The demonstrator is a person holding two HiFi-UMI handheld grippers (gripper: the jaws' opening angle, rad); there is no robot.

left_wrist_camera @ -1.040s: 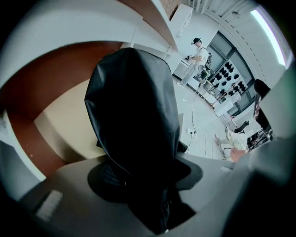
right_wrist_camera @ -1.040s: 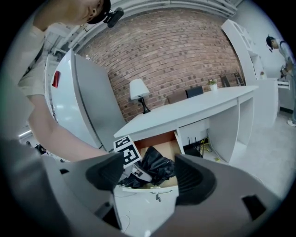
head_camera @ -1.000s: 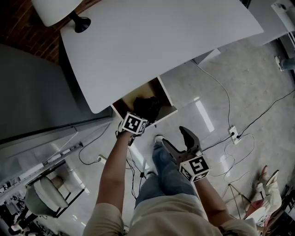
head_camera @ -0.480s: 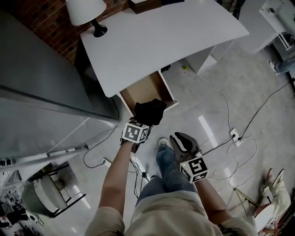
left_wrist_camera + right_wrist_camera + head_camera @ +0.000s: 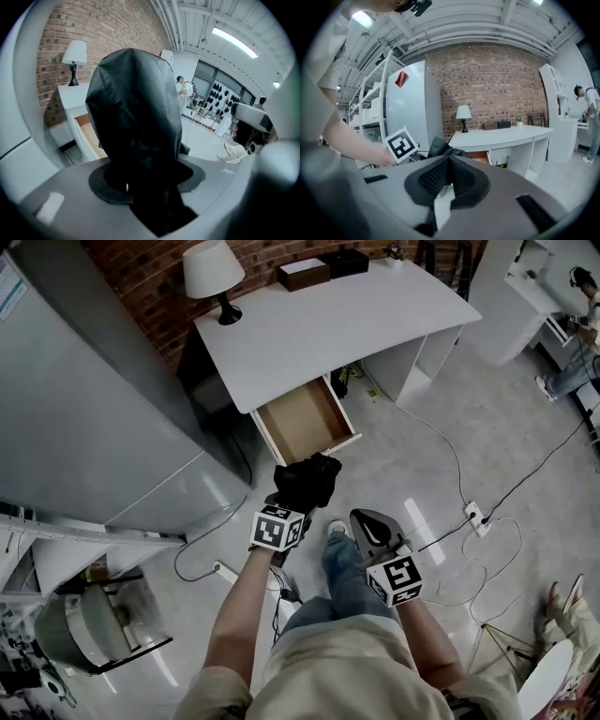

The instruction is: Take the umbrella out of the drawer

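A black folded umbrella [image 5: 306, 481] hangs in the air in front of the open drawer [image 5: 305, 418], outside it. My left gripper [image 5: 289, 505] is shut on the umbrella [image 5: 136, 122], which fills the left gripper view. The drawer's wooden inside looks empty. My right gripper [image 5: 367, 523] is to the right of the umbrella, its jaws shut with nothing between them [image 5: 449, 169]. In the right gripper view the umbrella [image 5: 443, 147] shows just beyond the jaw tips.
The white desk [image 5: 328, 320] carries a lamp [image 5: 214, 273] and two boxes [image 5: 304, 274]. A tall grey cabinet [image 5: 84, 409] stands at the left. Cables and a power strip [image 5: 477, 514] lie on the shiny floor at the right. My legs [image 5: 342, 563] are below the grippers.
The left gripper lifted the umbrella up and out of the drawer, towards me. The right gripper's jaws went from wide open to shut. The view pulled back from the desk.
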